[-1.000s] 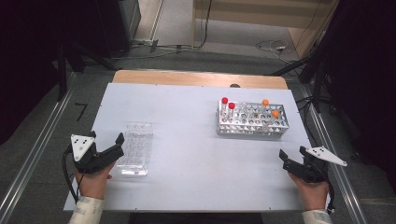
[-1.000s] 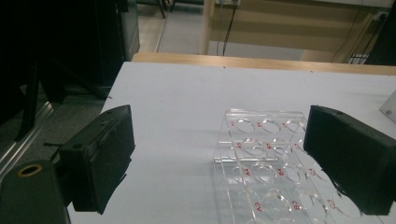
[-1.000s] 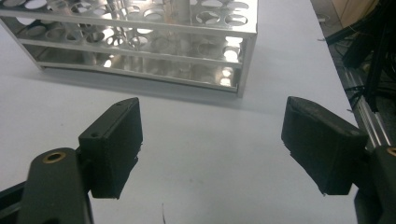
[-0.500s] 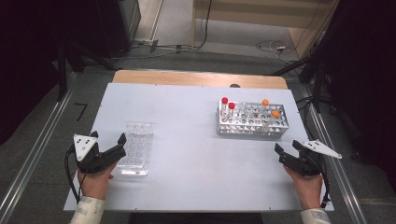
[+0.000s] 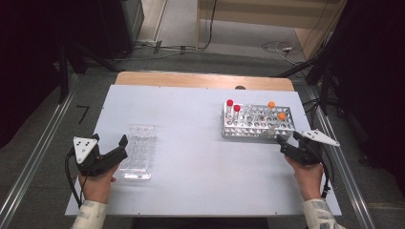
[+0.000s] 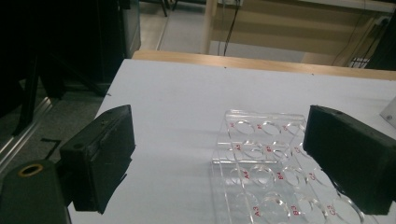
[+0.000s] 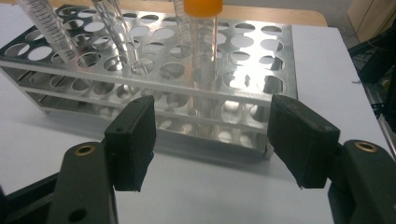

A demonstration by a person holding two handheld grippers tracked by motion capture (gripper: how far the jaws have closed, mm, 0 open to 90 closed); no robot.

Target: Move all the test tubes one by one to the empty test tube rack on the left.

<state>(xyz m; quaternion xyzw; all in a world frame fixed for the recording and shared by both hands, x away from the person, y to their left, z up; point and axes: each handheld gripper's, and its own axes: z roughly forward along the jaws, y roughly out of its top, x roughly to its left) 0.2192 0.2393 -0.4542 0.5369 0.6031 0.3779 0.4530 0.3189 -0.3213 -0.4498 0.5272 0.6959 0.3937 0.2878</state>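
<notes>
So from the high view, the metal tube rack (image 5: 257,123) sits on the white table (image 5: 191,109) and works as the anchor for everything: it carries two red-capped tubes (image 5: 233,106) at its far left corner and two orange-capped tubes (image 5: 276,110) toward its right end. The right gripper (image 5: 290,141) hovers just off the rack's near right corner, jaws aimed at it with nothing between them. Well to the left of the rack, the clear well plate (image 5: 138,151) lies flat, and the left gripper (image 5: 111,147) sits at the plate's left edge, jaws spread wide, one of them reaching over the plate. In the left gripper view, the clear well plate (image 6: 275,168) runs up between the two black jaws, closer to the one on the right, which overlaps its edge; the jaws stand far apart and don't pinch it. In the right gripper view, the metal tube rack (image 7: 154,74) stands right ahead of the jaws, with an orange-capped tube (image 7: 203,51) upright in its near rows, straight ahead between them. Those jaws have just been closing a bit but are fairly wide, gripping nothing.
</notes>
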